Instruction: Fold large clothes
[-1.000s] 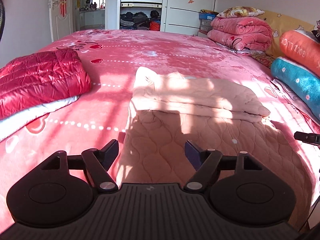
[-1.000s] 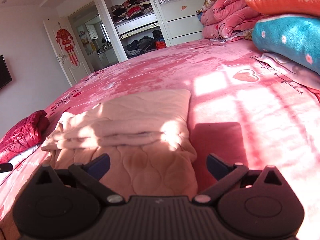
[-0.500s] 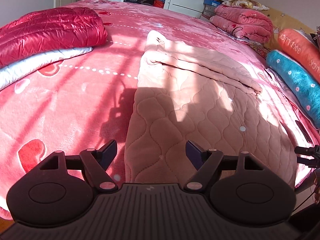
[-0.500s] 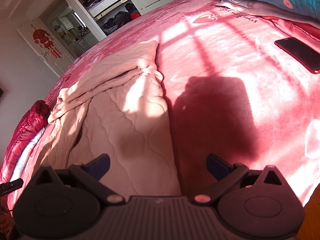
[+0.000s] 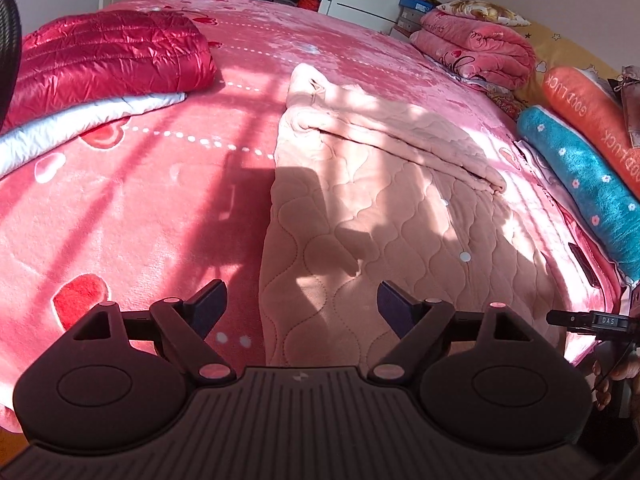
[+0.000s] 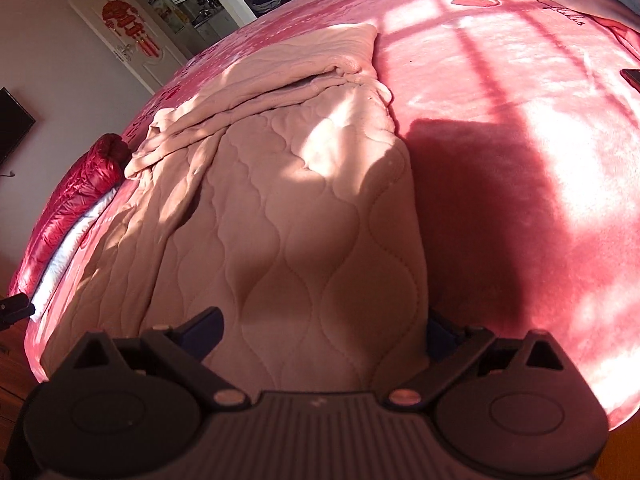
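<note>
A: Garment (image 5: pixel 400 216), pink quilted, lies on the bed (image 5: pixel 140 208) with its long axis running away from you, from the near edge toward the far one. Far half is already doubled back in a loose fold.

B: Which way from your jaws?

A: Straight ahead and below both. Your left gripper (image 5: pixel 302 300) straddles the garment's left side edge near its near-left corner; jaws have just been spreading and stand wide, not pressing on the fabric. Your right gripper (image 6: pixel 324 330) sits over the near-right corner, hem between its fingers, right finger partly hidden behind the cloth.

B: Is the right one gripping?

A: Looks released; jaws wide, no pinch visible.

B: Which hand is nearer?

A: The right, I'd judge; cloth fills its gap. Your left needs to shift slightly rightward onto the fabric.

B: Anything else close by?

A: Red jacket (image 5: pixel 108 56) sits well apart, toward the bed's left edge.
</note>
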Demonstrator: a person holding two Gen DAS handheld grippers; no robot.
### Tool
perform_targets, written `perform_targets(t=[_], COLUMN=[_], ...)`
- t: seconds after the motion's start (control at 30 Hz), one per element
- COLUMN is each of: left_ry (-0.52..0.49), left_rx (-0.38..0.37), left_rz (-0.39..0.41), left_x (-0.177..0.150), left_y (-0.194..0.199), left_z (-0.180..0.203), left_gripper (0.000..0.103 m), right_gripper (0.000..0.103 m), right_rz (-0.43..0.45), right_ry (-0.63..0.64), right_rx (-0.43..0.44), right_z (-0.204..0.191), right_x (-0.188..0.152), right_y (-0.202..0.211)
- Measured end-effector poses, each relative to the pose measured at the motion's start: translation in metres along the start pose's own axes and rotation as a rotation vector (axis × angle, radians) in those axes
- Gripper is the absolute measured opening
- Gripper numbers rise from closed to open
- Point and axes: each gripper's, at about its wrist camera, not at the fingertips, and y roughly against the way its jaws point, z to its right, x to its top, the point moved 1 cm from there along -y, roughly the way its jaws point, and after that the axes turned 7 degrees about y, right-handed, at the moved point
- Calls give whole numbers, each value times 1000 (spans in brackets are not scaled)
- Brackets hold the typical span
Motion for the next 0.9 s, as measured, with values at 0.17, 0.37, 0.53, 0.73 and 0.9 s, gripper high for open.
perform_targets(t=[0.17,0.37,0.53,0.73,0.9], left_ry=[113,172,158,163,155], left_rx=[-56,-124,-134,-188,-211], left_rz=[-95,-151,-152,-162,-158], left_x=[-7,-18,-21,-20,-20], left_y=[-38,-59,-62,-70,-74], left_z=[-13,-15,-8,5,17], left_gripper=[101,97,86,74,42], right_gripper=[100,99,93,73,55], right_rz=[-6,-51,-109,-110,-103], right_ry=[-58,-65,-24,-25,-47], right_rx=[53,140,204,156,132], right_z=[11,9,-1,1,4], right_x=[-3,-6,-9,-8,-8], right_y=[3,3,-2,-3,-1])
